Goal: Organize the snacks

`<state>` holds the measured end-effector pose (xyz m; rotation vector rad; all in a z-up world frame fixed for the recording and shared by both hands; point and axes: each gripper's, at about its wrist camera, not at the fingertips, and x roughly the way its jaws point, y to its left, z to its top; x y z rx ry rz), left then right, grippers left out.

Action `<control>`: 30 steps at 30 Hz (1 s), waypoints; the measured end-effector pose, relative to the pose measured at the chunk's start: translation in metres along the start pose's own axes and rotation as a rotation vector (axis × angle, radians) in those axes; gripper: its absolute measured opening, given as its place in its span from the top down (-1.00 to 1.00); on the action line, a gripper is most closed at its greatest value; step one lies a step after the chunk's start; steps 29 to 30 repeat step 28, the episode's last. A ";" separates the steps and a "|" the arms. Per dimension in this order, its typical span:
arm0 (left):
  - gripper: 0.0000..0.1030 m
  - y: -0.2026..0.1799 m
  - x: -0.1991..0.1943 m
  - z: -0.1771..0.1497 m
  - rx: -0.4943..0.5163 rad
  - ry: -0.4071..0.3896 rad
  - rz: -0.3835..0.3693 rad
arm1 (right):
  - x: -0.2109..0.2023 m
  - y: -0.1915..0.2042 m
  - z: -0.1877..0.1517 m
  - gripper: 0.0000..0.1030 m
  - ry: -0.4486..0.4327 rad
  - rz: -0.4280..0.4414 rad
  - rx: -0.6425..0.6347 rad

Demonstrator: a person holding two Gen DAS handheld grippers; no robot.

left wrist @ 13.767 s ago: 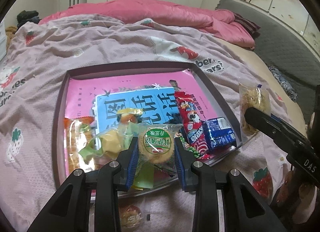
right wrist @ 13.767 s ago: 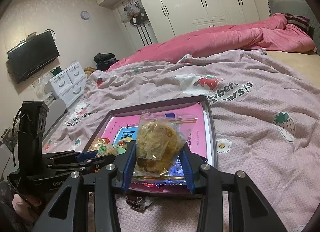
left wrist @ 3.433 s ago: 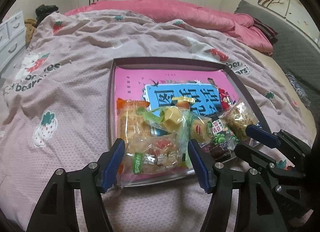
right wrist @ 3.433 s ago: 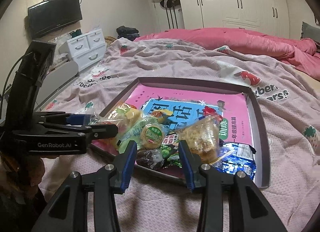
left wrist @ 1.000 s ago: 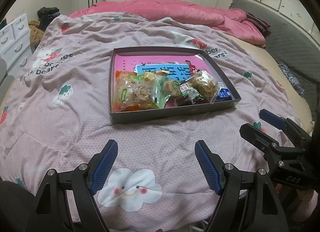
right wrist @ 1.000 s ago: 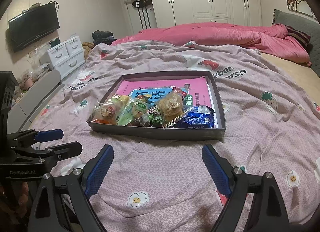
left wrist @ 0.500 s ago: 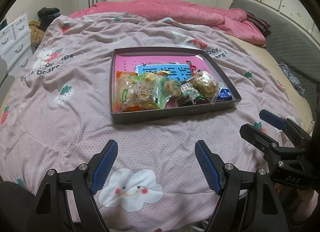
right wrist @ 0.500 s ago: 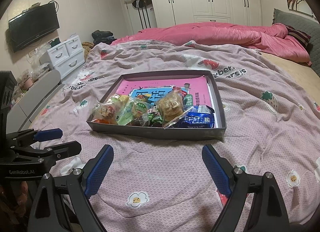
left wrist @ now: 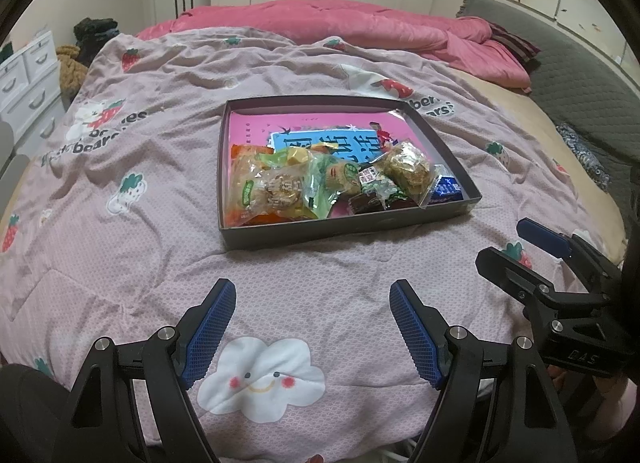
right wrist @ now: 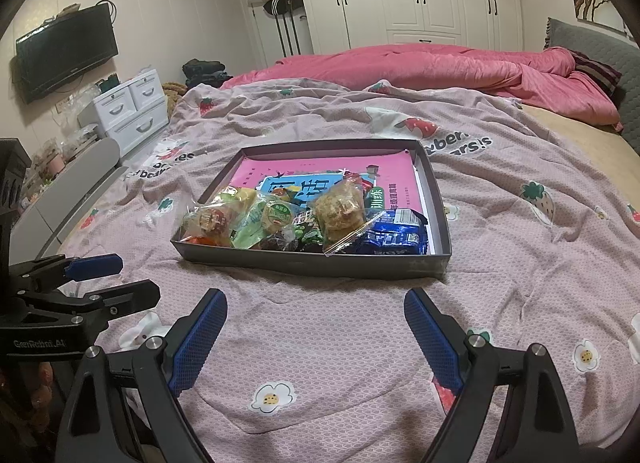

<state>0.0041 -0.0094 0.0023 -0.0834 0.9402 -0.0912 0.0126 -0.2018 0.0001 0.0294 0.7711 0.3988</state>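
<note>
1. One shallow dark tray (left wrist: 344,233) is my landmark; it sits on the pink strawberry-print bedspread (left wrist: 160,247), about mid-bed.
2. Packed along the tray's near wall I see the snacks (left wrist: 332,183): a clear bag of round cakes (left wrist: 276,189) at the left end, a clear bag of golden biscuits (right wrist: 340,211) toward the right, and a blue packet (right wrist: 394,239) in the right near corner.
3. Under the snacks lies a pink book (right wrist: 320,171), filling the tray's far half.
4. On my side of the tray, well apart from it, my left gripper (left wrist: 310,327) hangs over the bedspread, its blue pads spread wide with nothing between them.
5. My right gripper (right wrist: 314,329) is likewise short of the tray, jaws spread wide and empty.
</note>
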 end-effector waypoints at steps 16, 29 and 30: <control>-0.56 -0.001 0.002 -0.001 -0.006 0.012 0.021 | 0.000 0.000 0.000 -0.76 -0.001 -0.003 -0.007; -0.56 0.020 0.005 0.020 -0.047 -0.069 -0.010 | 0.007 -0.006 0.002 -0.76 0.014 0.003 0.013; -0.56 0.020 0.005 0.020 -0.047 -0.069 -0.010 | 0.007 -0.006 0.002 -0.76 0.014 0.003 0.013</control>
